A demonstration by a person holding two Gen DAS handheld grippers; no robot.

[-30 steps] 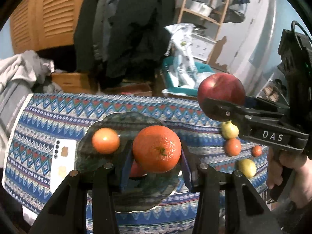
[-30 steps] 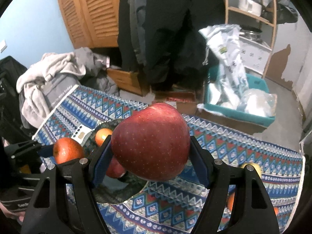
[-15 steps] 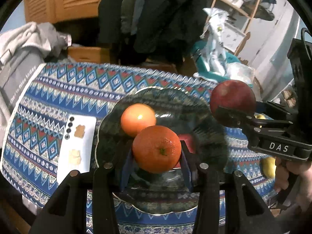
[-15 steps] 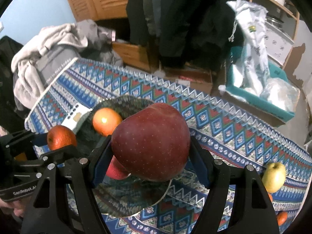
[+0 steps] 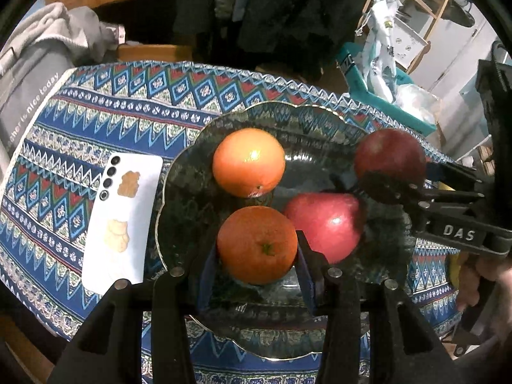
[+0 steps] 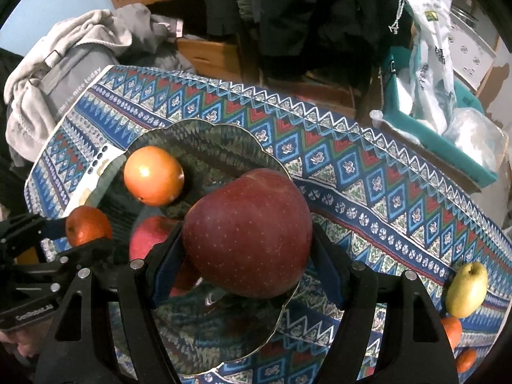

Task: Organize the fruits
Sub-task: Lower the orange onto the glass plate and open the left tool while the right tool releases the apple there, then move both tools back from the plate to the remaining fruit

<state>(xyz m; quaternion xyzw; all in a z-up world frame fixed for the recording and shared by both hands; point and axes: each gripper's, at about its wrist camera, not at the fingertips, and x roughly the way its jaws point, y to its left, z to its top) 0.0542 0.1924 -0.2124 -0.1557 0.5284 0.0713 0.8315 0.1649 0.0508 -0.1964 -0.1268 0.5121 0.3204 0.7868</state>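
From the left wrist view, we see our left tongs (image 5: 257,257) clamped on an orange (image 5: 257,244), held over the near part of the dark glass plate (image 5: 192,192) that rests on the table (image 5: 96,121) with its patterned blue cloth. A second orange (image 5: 249,162) sits on the plate toward its far left side, and a bright red apple (image 5: 324,225) lies on the plate just right of the gripped orange. Our right tongs (image 5: 388,172) come in from the right edge of the view, closed around a dark red apple (image 5: 388,156) over the plate's right side. A white phone (image 5: 123,220) lies face down on the cloth, just beside the plate's left rim. From the right wrist view, we see the right tongs (image 6: 248,256) gripping the dark red apple (image 6: 248,232) above the plate (image 6: 224,140), with the bright red apple (image 6: 150,236) partly hidden below and left of it. The loose orange (image 6: 153,176) rests on the plate's far left part, and the left tongs (image 6: 86,233) hold their orange (image 6: 88,225) at the plate's left rim. Near the table's right edge lie a yellow-green fruit (image 6: 467,289) and two small orange fruits (image 6: 452,329).
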